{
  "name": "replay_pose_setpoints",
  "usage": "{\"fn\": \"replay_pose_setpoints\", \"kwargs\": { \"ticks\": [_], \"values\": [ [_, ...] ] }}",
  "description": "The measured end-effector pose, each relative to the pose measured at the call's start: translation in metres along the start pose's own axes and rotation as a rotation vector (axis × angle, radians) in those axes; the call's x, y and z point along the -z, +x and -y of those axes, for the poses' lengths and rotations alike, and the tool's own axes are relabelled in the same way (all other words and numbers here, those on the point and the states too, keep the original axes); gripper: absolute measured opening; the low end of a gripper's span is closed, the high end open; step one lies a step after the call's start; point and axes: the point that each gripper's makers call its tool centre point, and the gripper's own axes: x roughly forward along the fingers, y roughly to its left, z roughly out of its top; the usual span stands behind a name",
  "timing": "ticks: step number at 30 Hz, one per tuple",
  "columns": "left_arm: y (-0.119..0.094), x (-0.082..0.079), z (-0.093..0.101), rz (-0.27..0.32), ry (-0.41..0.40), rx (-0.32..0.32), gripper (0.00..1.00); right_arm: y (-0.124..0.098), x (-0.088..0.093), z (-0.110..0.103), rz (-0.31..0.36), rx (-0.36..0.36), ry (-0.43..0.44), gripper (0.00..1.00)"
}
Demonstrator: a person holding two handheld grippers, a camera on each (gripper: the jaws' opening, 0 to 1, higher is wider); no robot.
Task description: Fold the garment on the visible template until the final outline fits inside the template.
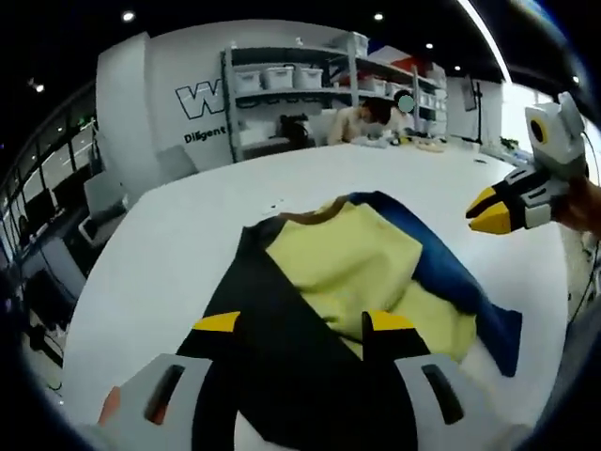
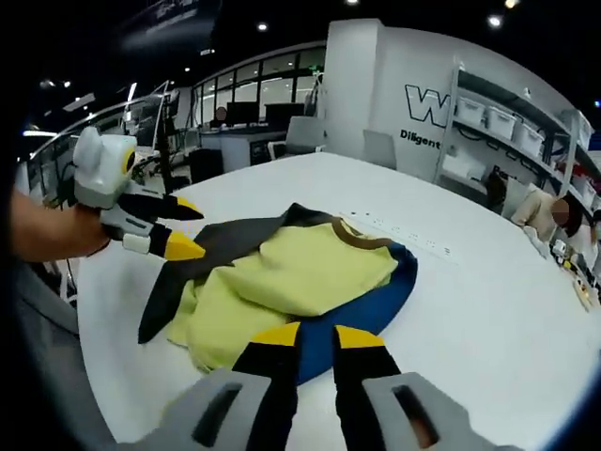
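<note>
A garment lies crumpled on the white table [image 1: 169,244]: a yellow body [image 1: 347,258], a black part [image 1: 272,338] and a blue part [image 1: 451,272]. In the right gripper view the yellow cloth [image 2: 300,272] covers the blue [image 2: 385,296], with the black sleeve [image 2: 221,240] to its left. My left gripper [image 1: 302,322] is open, jaws wide apart over the black cloth; it also shows as the left gripper [image 2: 178,227]. My right gripper [image 2: 317,335] stands near the blue edge, jaws a narrow gap apart and holding nothing. Seen from the left, the right gripper [image 1: 488,211] hovers above the table.
A person [image 1: 371,122] sits at the far end of the table, with small items [image 1: 423,143] beside them. Shelves with white bins [image 1: 282,80] stand behind, and chairs [image 1: 103,202] line the table's side. The table edge [image 2: 103,329] runs close to the garment.
</note>
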Motion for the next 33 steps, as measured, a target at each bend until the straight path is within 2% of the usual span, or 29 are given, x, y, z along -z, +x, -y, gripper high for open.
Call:
{"fn": "replay_pose_setpoints", "kwargs": {
  "ticks": [2, 8, 18, 24, 33],
  "values": [
    [-0.004, 0.002, 0.003, -0.006, 0.000, 0.005, 0.45, -0.004, 0.001, -0.002, 0.002, 0.001, 0.002, 0.08],
    [-0.019, 0.004, 0.008, 0.003, -0.007, 0.003, 0.46, -0.014, 0.014, -0.014, -0.013, -0.005, 0.000, 0.08],
    [-0.050, 0.004, 0.023, 0.039, -0.043, 0.006, 0.45, -0.036, 0.027, -0.038, -0.023, -0.029, 0.001, 0.08],
    [-0.064, 0.013, 0.034, 0.035, -0.048, 0.022, 0.45, -0.045, 0.044, -0.055, -0.072, -0.058, 0.010, 0.09],
    [-0.082, 0.017, 0.048, 0.038, -0.055, 0.038, 0.44, -0.050, 0.059, -0.086, -0.140, -0.128, 0.007, 0.10]
  ]
}}
